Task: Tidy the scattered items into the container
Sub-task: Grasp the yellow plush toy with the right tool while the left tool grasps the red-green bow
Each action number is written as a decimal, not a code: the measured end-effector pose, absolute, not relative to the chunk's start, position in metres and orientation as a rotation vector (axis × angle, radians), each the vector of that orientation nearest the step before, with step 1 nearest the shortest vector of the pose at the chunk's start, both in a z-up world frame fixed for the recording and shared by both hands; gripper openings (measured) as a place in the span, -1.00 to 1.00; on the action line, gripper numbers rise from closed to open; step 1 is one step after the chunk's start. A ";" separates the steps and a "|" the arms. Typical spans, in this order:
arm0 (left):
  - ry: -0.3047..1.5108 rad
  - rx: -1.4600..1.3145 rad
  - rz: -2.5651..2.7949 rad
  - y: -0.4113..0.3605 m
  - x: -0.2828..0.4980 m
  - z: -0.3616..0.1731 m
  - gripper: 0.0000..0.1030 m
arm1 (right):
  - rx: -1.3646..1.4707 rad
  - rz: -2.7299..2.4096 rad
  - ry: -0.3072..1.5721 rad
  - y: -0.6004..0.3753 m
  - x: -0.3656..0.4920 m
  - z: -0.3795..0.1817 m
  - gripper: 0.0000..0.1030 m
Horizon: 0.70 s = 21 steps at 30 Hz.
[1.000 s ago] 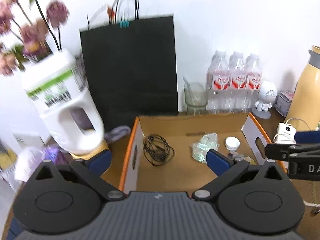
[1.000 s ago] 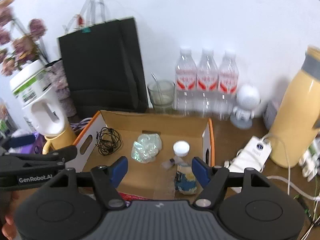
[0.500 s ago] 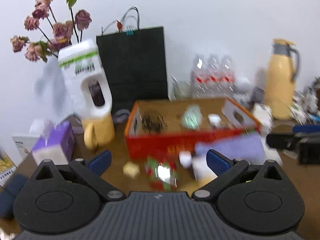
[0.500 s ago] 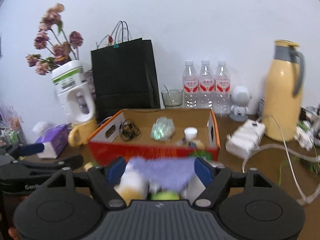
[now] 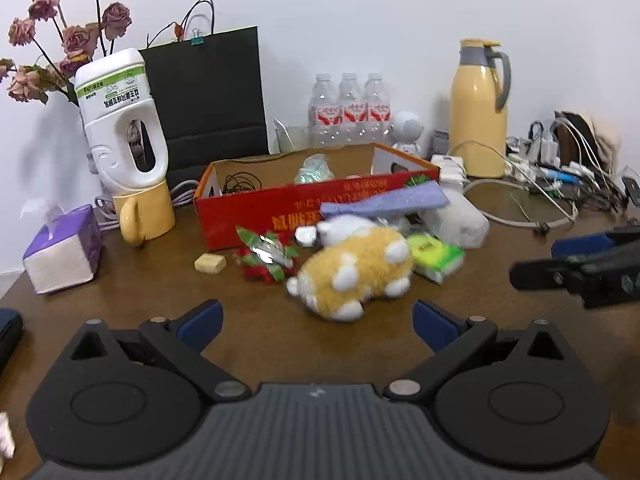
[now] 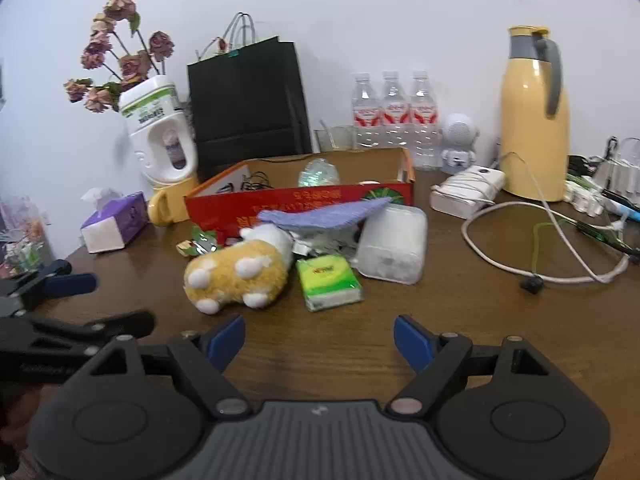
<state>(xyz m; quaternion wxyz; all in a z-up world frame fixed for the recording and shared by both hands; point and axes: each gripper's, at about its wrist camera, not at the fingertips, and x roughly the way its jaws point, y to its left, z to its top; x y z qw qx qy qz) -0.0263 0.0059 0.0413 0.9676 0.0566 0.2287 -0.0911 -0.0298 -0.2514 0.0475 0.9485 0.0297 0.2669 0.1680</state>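
In front of a red cardboard box (image 6: 298,204) with upside-down gold lettering too blurred to read, a yellow-and-white plush toy (image 6: 240,270) lay on its side beside a green tissue pack (image 6: 328,282), a frosted plastic pouch (image 6: 392,244) and a purple cloth (image 6: 324,214). The box already held a tangled black cable (image 5: 240,182) and a crumpled clear wrapper (image 5: 314,168). Both the left gripper (image 5: 316,320) and right gripper (image 6: 320,334) hung wide apart and empty over the dark wooden table (image 6: 460,320), against a white wall.
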 end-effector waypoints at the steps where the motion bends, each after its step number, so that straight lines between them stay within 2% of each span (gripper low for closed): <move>1: 0.463 0.108 -0.171 0.010 -0.019 0.041 1.00 | 0.056 0.351 0.540 -0.250 -0.027 0.048 0.55; 8: 0.471 0.076 -0.085 0.040 0.038 0.051 0.86 | 0.008 0.444 0.525 -0.216 0.004 0.055 0.57; 11: 0.470 0.051 -0.054 0.057 0.051 0.052 0.86 | 0.021 0.460 0.552 -0.192 0.028 0.054 0.70; 15: 0.500 0.024 -0.045 0.073 0.065 0.047 0.86 | 0.095 0.441 0.645 -0.164 0.067 0.042 0.70; 18: 0.506 0.061 -0.093 0.070 0.076 0.043 0.86 | 0.111 0.428 0.645 -0.151 0.083 0.034 0.70; 20: 0.507 0.068 -0.134 0.066 0.085 0.042 0.86 | 0.148 0.434 0.662 -0.151 0.092 0.028 0.65; 21: 0.513 0.064 -0.153 0.063 0.091 0.042 0.86 | 0.165 0.453 0.668 -0.153 0.094 0.027 0.56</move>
